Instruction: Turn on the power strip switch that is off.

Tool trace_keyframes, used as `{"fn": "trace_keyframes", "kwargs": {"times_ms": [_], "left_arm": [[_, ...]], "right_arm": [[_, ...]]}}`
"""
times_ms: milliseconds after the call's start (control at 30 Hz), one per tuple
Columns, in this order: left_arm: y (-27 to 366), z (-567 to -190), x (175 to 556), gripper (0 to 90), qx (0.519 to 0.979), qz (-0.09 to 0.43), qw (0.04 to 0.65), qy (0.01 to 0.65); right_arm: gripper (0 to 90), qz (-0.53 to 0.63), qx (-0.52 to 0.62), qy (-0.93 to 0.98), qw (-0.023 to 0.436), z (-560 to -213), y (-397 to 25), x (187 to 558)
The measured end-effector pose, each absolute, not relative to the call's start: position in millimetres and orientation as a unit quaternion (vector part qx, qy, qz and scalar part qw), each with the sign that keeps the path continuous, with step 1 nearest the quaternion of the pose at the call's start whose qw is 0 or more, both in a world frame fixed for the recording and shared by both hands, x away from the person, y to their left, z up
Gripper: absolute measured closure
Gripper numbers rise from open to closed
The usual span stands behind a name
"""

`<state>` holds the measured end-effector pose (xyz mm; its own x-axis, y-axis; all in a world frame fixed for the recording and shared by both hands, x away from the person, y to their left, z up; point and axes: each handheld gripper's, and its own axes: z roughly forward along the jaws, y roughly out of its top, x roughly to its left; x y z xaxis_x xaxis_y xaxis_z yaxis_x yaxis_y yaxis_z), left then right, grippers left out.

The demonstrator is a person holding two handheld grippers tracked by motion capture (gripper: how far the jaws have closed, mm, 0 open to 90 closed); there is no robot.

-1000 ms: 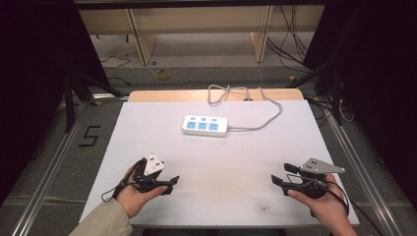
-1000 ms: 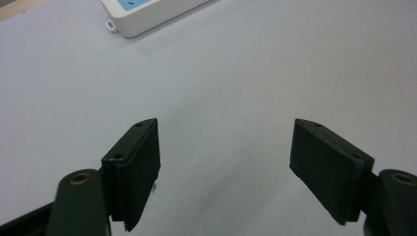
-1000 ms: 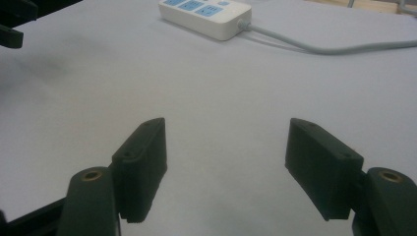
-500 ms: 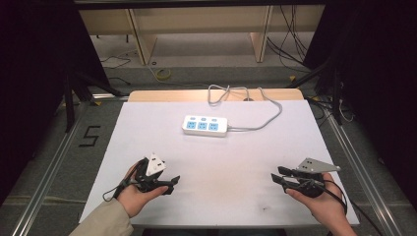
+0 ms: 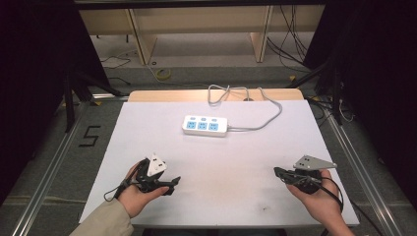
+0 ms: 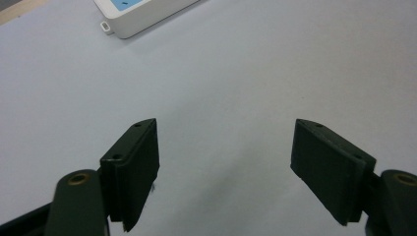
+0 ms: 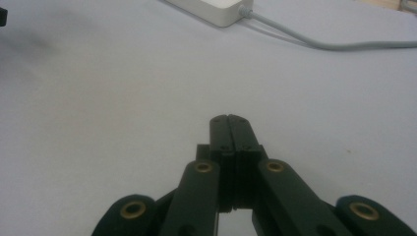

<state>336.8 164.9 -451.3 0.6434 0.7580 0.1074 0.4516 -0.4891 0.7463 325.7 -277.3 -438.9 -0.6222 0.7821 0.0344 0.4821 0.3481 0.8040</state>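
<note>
At the lower left of the high view, a beige sleeve (image 5: 104,221) is covering the person's left forearm, and the left gripper (image 5: 169,185), a black frame, is carrying a white three-cornered plate (image 5: 156,164) and trailing a thin black cable (image 5: 114,191). At the lower right, the right gripper (image 5: 278,172) is wearing a grey three-cornered plate (image 5: 313,162) dotted with small holes, a black cable (image 5: 337,192) looping behind it. Up close, flat black pads (image 6: 136,167) are showing small screw heads, and brass-coloured rivets (image 7: 202,167) are glinting on the black linkage arms.
</note>
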Motion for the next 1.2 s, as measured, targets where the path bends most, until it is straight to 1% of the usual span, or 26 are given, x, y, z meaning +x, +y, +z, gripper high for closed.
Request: {"fn": "trace_keyframes", "kwargs": {"times_ms": [467, 800, 1200], "left_arm": [[164.5, -451.3, 338.0, 26.4, 0.835, 0.218, 0.354, 0.361], [163.1, -451.5, 338.4, 26.5, 0.834, 0.211, 0.359, 0.362], [161.7, -450.9, 338.0, 26.7, 0.833, 0.212, 0.362, 0.361]], "right_arm": [[90.0, 0.418, 0.383, 0.805, 0.176, -435.5, -261.7, 339.3], [90.0, 0.412, 0.375, 0.810, 0.180, -437.0, -245.7, 354.5], [90.0, 0.412, 0.379, 0.808, 0.186, -436.3, -239.7, 364.1]]}}
